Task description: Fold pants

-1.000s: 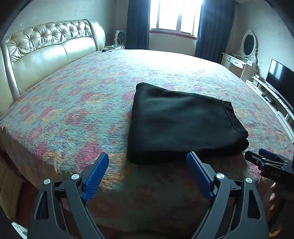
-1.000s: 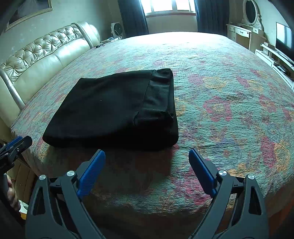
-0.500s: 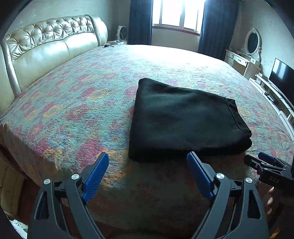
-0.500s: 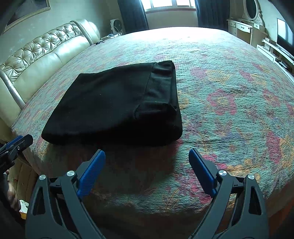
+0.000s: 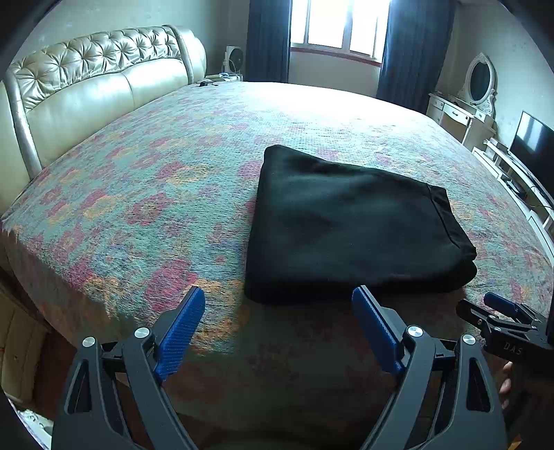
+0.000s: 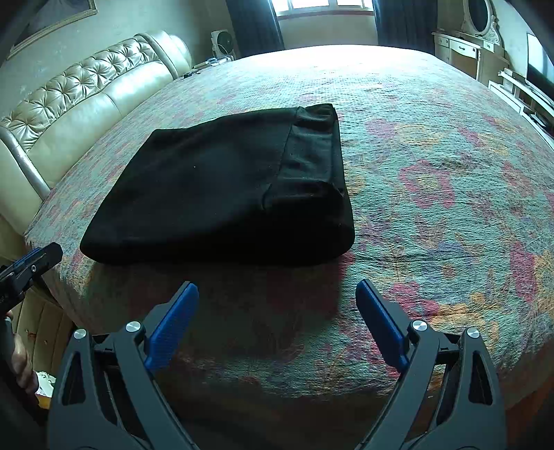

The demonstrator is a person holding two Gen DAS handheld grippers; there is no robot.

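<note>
The black pants (image 5: 349, 228) lie folded into a flat rectangle on the flowered bedspread (image 5: 145, 180), near the bed's front edge. In the right wrist view the pants (image 6: 221, 194) show their waistband end at the right. My left gripper (image 5: 278, 304) is open and empty, just short of the pants' near edge. My right gripper (image 6: 277, 297) is open and empty, also just in front of the pants. The right gripper also shows at the right of the left wrist view (image 5: 498, 318). The left gripper shows at the left edge of the right wrist view (image 6: 31, 263).
A padded cream headboard (image 5: 90, 86) runs along the left. A window with dark curtains (image 5: 336, 27) is at the back. A white dresser with a mirror (image 5: 464, 104) and a TV (image 5: 533, 149) stand at the right. The bed's front edge drops off below the grippers.
Both grippers have risen and tilted slightly, so the pants sit a little lower and closer in view. The pants have not moved. Both grippers stay open.
</note>
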